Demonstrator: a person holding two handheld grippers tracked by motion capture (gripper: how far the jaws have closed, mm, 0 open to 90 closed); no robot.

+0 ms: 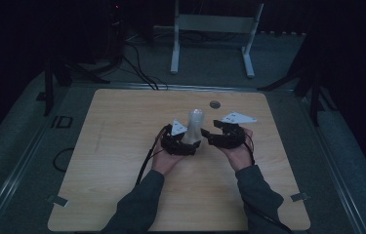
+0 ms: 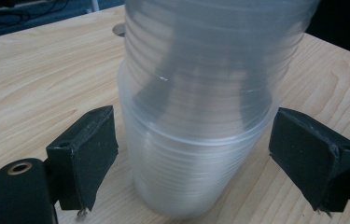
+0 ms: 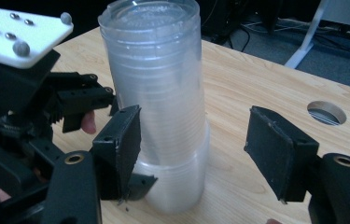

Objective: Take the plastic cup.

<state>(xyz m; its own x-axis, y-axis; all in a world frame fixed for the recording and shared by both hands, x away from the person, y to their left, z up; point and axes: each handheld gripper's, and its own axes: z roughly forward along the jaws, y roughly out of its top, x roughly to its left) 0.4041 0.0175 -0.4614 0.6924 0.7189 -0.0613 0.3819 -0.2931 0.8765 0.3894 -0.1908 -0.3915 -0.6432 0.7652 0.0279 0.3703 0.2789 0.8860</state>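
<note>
A tall stack of clear plastic cups [image 1: 195, 125] stands near the middle of the wooden table [image 1: 122, 146]. Its upper cups sit in a looser bottom cup [image 2: 186, 177] and lean a little. My left gripper [image 1: 189, 145] is open, one jaw on each side of the stack's base [image 2: 196, 158]; whether the pads touch it I cannot tell. My right gripper [image 1: 209, 137] comes in from the right, also open. In the right gripper view the stack [image 3: 158, 93] stands between its jaws [image 3: 196, 151], close to the left pad [image 3: 123, 144]. The left gripper [image 3: 28, 102] shows beyond it.
A round cable hole [image 1: 214, 104] lies in the table behind the stack [image 3: 326, 112]. Cables trail from both grippers toward the person's sleeves. On the dark floor beyond the table stands a white desk frame [image 1: 214, 29] with loose cables.
</note>
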